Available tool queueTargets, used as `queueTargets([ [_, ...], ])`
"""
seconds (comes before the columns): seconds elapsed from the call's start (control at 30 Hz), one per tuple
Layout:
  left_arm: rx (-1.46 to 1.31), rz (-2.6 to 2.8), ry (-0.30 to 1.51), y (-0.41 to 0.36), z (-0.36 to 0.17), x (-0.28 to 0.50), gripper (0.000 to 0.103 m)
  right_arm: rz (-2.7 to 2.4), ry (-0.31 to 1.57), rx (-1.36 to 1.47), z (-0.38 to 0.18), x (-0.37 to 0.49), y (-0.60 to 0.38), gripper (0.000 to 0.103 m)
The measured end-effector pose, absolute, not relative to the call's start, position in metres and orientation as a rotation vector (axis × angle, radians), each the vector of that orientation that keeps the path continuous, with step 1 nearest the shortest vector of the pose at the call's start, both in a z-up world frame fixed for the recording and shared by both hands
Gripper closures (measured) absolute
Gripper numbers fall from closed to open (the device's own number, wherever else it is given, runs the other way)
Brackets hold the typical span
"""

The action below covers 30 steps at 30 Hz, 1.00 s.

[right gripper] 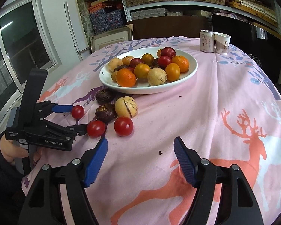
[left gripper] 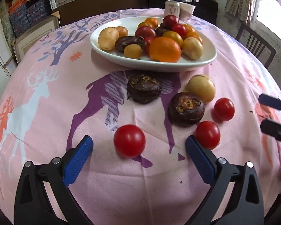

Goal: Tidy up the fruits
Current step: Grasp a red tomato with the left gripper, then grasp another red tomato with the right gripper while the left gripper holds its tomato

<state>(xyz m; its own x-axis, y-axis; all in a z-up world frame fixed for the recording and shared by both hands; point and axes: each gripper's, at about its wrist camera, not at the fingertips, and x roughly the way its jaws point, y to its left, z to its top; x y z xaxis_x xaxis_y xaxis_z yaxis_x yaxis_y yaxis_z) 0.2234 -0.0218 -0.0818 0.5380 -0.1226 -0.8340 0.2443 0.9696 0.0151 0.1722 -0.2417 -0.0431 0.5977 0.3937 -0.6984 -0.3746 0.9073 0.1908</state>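
My left gripper [left gripper: 139,144] stands open just above the pink tablecloth. A red tomato [left gripper: 129,140] lies between its blue pads [left gripper: 84,153], touching neither. A second tomato [left gripper: 208,134] sits just outside its right pad, and a third [left gripper: 223,109] lies farther right. Beyond them are two dark water chestnuts [left gripper: 144,86] [left gripper: 186,108] and a pale yellow fruit [left gripper: 201,87]. The white plate [left gripper: 153,64] behind holds several fruits. My right gripper [right gripper: 140,146] hovers open over bare cloth with nothing between its fingers. It shows at the right edge [left gripper: 269,114] of the left wrist view.
A drink can [right gripper: 207,41] and a paper cup [right gripper: 222,43] stand at the table's far side. A wooden chair [left gripper: 256,45] is beyond the right edge. A hand [right gripper: 13,150] holds the left gripper [right gripper: 79,119] at the table's left edge. Shelves with boxes fill the back.
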Motion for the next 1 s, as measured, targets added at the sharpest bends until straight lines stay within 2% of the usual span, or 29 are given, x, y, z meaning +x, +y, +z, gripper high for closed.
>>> queueTargets([
  [0.2,0.135,-0.224,0.978,-0.022,-0.082,0.222,0.011,0.438,0.827,0.029,-0.045,0.170,-0.242,0.031],
  [0.23,0.139,-0.210,0.968,-0.021,-0.080,0.221,0.022,0.440,0.829,0.028,-0.045,0.170,-0.242,0.031],
  [0.27,0.136,-0.186,0.952,-0.019,-0.078,0.220,0.043,0.441,0.829,0.026,-0.045,0.169,-0.241,0.031],
  [0.33,0.113,-0.139,0.939,-0.010,-0.075,0.221,0.064,0.443,0.829,0.022,-0.045,0.169,-0.240,0.031],
  [0.77,0.119,-0.147,0.950,-0.003,-0.073,0.211,0.066,0.441,0.823,0.009,-0.041,0.166,-0.240,0.031],
  [0.8,0.115,-0.150,0.949,-0.002,-0.073,0.211,0.067,0.442,0.823,0.009,-0.041,0.166,-0.240,0.031],
  [0.83,0.109,-0.159,0.946,-0.002,-0.073,0.210,0.075,0.444,0.824,0.008,-0.041,0.166,-0.240,0.031],
  [1.0,0.097,-0.171,0.945,0.000,-0.072,0.208,0.077,0.444,0.821,0.004,-0.041,0.164,-0.238,0.031],
])
